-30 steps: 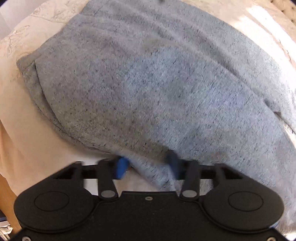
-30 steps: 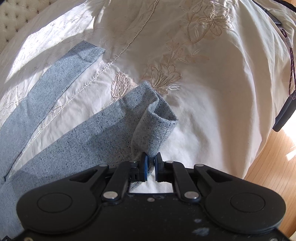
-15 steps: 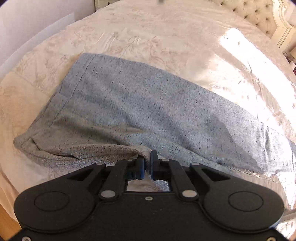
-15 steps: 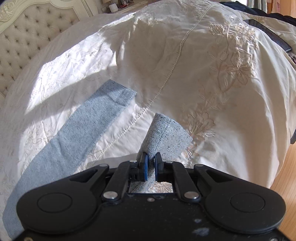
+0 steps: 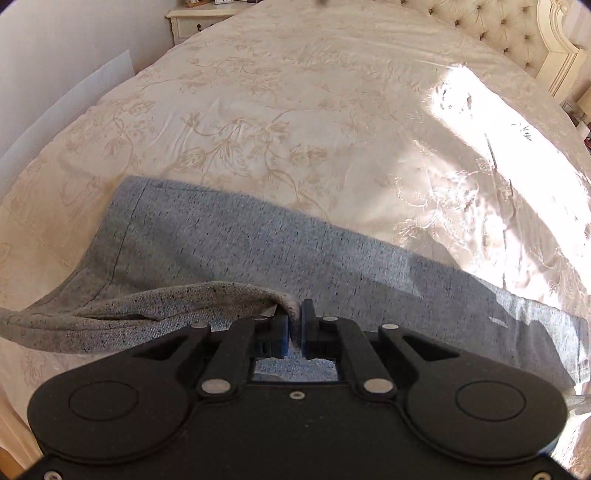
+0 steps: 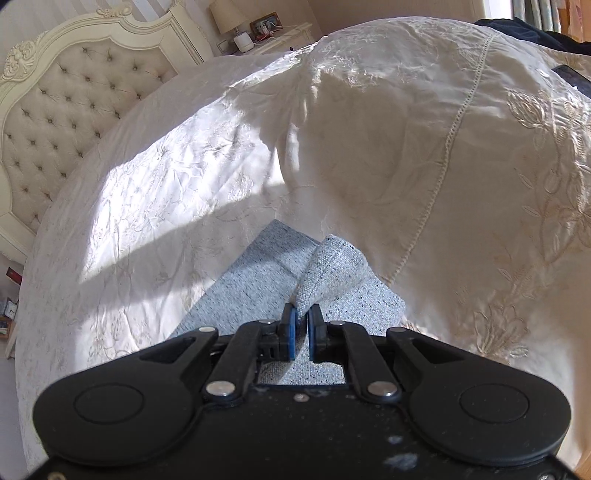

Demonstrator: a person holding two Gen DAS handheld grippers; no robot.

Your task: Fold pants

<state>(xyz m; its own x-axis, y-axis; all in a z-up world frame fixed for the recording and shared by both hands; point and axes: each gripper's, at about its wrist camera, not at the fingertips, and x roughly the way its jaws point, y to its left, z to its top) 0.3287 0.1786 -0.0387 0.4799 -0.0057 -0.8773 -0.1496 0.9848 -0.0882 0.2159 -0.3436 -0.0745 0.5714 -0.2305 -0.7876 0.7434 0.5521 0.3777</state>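
Grey marl knit pinched tight in both sets of fingers, so no slack at either grip. Left gripper [image 5: 293,325] clamped on a lifted fold of the pants [image 5: 229,240] near the waistband end; right gripper [image 6: 302,326] clamped on a bunched-up bit of the leg hem [image 6: 334,266]. Rest of the pants lying flat on the bed [image 5: 295,110], just past the fingers, with the other leg running off toward the sunlit patch.

Looks like mid-fold: near leg picked up, about to be laid over the far one. Best bet here: carry both grips across together, same height, fabric taut between them so no sag or twist in the middle. Worth lining the lifted edge up with the far edge of the flat leg before lowering, hem matched to hem. Lower first, let go only once the cloth is resting, otherwise a wrinkle gets trapped underneath.

Beyond the pants, just embroidered cream bedspread, then the tufted headboard [image 6: 74,96] and a nightstand [image 5: 199,18] way back.
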